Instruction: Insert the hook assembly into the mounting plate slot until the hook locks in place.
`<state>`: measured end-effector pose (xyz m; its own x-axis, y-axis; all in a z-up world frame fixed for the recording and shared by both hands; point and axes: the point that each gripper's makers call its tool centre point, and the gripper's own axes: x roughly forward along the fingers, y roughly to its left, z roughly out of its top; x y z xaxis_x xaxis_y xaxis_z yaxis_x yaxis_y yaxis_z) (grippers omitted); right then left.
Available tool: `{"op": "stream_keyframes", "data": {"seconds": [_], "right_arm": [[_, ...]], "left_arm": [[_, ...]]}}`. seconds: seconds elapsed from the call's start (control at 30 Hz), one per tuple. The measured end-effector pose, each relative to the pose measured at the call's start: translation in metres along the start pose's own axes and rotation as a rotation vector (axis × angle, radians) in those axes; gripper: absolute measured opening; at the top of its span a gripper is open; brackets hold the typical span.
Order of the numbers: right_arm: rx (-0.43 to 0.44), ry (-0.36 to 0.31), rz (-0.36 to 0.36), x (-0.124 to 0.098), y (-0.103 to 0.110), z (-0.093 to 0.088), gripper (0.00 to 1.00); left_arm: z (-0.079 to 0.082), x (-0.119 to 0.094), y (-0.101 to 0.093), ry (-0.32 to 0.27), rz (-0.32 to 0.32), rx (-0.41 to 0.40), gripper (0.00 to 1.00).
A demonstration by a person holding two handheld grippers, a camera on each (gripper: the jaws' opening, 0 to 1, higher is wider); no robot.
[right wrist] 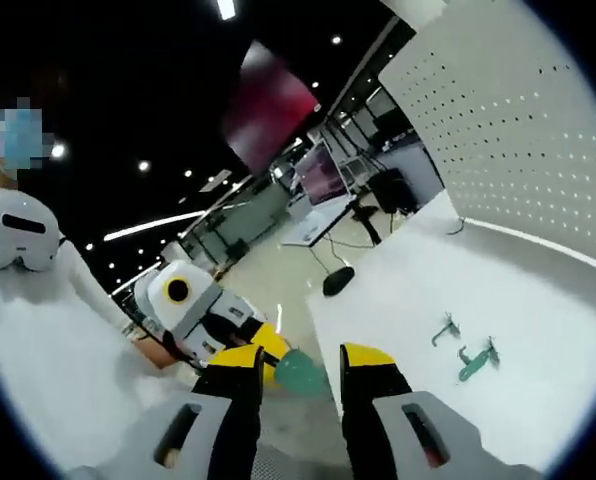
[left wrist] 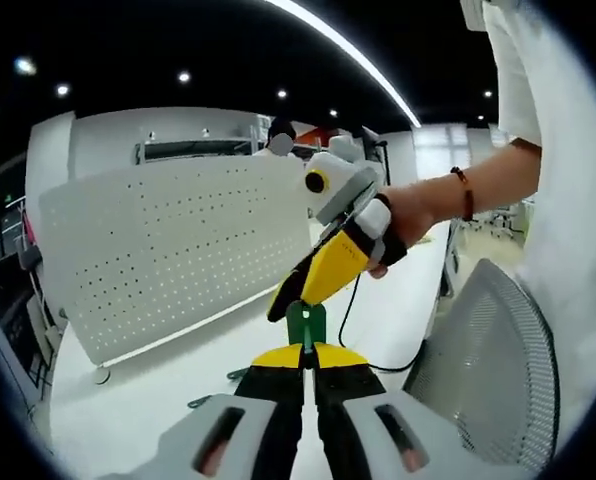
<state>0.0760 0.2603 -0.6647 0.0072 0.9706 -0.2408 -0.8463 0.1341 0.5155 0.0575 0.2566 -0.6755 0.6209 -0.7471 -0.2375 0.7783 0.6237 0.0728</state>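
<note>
Jaws of your left hand-held gripper point(left wrist: 306, 350) are clamping a green hook point(left wrist: 305, 322); your right hand-held gripper point(right wrist: 302, 365) is gaping apart beside it. Two hooks point(right wrist: 465, 352) are lying on the bench point(right wrist: 538, 320) by the pegboard point(left wrist: 178, 250).

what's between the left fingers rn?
A green hook, pinched at its lower end by the left gripper; the right gripper meets its top. The clamped part is hidden by the fingers.

Left gripper view: faces pegboard point(left wrist: 178, 250) closely across table point(left wrist: 138, 410); right gripper view: apparently rolled, sharing both, pegboard edge-on.
</note>
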Motion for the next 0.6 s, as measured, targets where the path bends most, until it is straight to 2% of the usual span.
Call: {"op": "stream_keyframes", "data": {"seconds": [0.1, 0.23, 0.27, 0.3, 0.33, 0.4, 0.47, 0.6], "right_arm": [[0.016, -0.004, -0.001, 0.0, 0.002, 0.0, 0.32], [0.011, -0.058, -0.028, -0.005, 0.001, 0.007, 0.31], [-0.046, -0.114, -0.06, -0.007, -0.002, 0.016, 0.28], [-0.075, -0.141, -0.076, -0.009, -0.002, 0.019, 0.25], [-0.063, -0.156, -0.091, -0.011, -0.001, 0.02, 0.25], [-0.054, -0.16, -0.11, -0.014, -0.002, 0.019, 0.27], [-0.082, -0.181, -0.152, -0.018, -0.006, 0.021, 0.29], [-0.093, -0.208, -0.175, -0.022, -0.004, 0.02, 0.33]], "left_arm": [[-0.001, 0.0, 0.002, 0.013, 0.008, 0.003, 0.02], [-0.001, -0.001, 0.004, 0.017, 0.008, -0.008, 0.02], [-0.001, -0.002, 0.005, 0.018, 0.008, -0.011, 0.02], [-0.001, -0.002, 0.006, 0.019, 0.008, -0.013, 0.02], [-0.001, -0.002, 0.006, 0.021, 0.008, -0.013, 0.02], [0.0, -0.001, 0.007, 0.025, 0.011, -0.013, 0.02], [0.001, 0.0, 0.009, 0.024, 0.014, -0.014, 0.02], [0.001, 0.001, 0.013, 0.033, 0.029, -0.016, 0.02]]}}
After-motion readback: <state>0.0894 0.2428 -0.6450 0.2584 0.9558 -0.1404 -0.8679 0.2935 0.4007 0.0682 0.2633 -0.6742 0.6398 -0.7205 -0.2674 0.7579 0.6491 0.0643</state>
